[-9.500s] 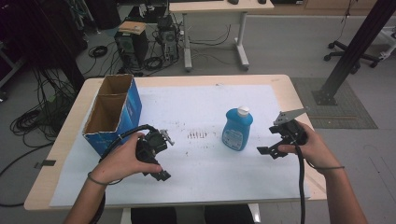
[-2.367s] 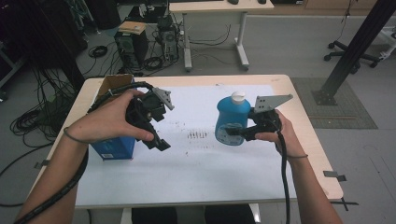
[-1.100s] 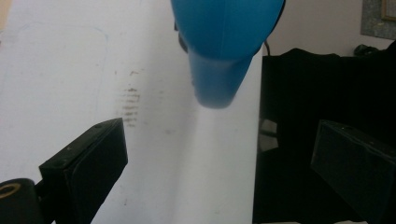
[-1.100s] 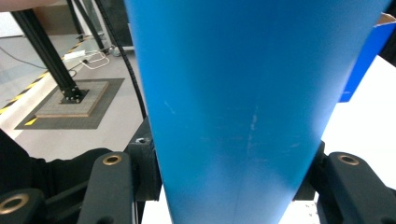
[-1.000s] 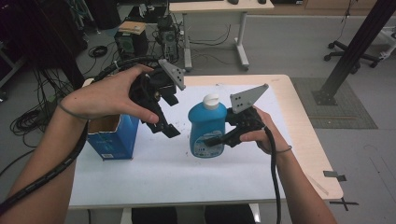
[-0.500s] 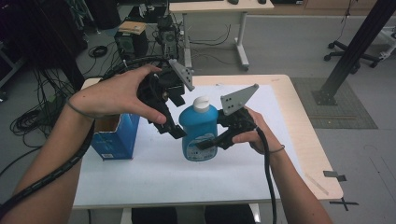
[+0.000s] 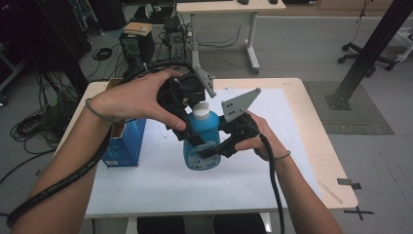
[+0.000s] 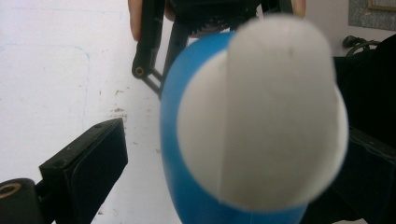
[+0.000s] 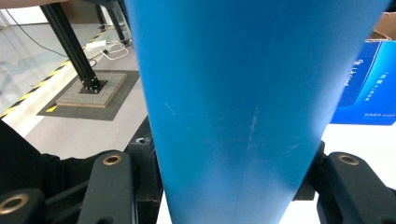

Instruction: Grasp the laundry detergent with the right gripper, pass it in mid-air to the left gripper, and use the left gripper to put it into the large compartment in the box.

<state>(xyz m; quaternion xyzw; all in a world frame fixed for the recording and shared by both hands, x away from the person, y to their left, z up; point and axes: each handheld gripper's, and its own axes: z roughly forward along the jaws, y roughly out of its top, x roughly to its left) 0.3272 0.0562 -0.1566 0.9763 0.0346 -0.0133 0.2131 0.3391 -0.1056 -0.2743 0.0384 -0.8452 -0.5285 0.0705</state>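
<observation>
At centre of the high view, the right gripper [image 7: 210,151] clamps the blue bottle [image 7: 201,146] by its body. Above it, the left gripper [image 7: 191,127] straddles the white cap [image 8: 261,112], jaws wide apart.

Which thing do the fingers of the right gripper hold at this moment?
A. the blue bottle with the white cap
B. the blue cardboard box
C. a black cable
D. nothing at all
A: in the high view the right gripper is shut on the body of the blue bottle, its fingers pressing both sides.
</observation>
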